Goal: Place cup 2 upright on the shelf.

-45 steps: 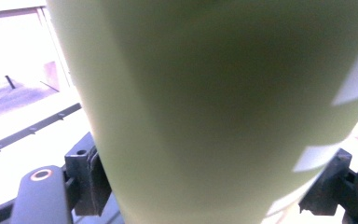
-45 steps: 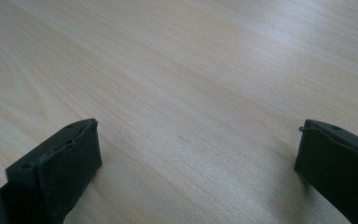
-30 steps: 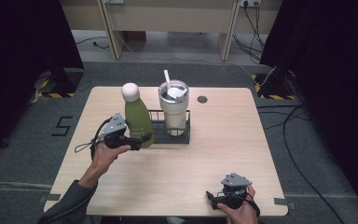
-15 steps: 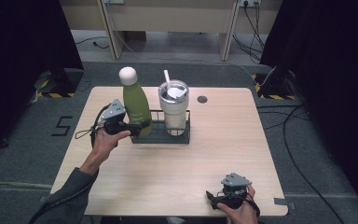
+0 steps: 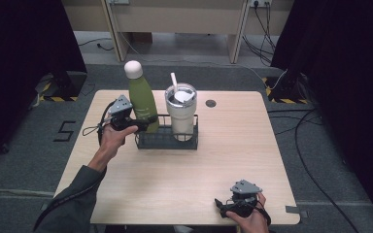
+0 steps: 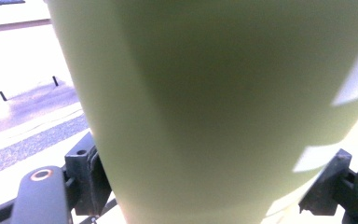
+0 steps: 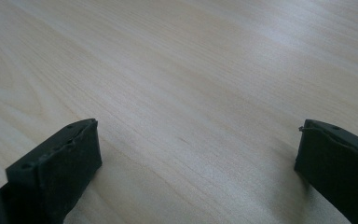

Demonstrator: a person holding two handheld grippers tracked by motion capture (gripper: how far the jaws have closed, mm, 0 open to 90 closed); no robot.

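Lifted since a moment ago, the green bottle now hangs tilted over the left end of the wire rack, clamped in the left claw. Beside it stands the tumbler. Right claw rests wide open, empty, on the worktop.

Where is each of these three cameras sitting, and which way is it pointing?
High view: above the person's side, looking forward and down on the table; forearms, left gripper and right gripper show.
Left gripper view: rides the left gripper, facing the green bottle between its jaws.
Right gripper view: rides the right gripper, facing bare tabletop between wide-apart jaws.
Shared: the high and left gripper views both show the green bottle, at the black rack.
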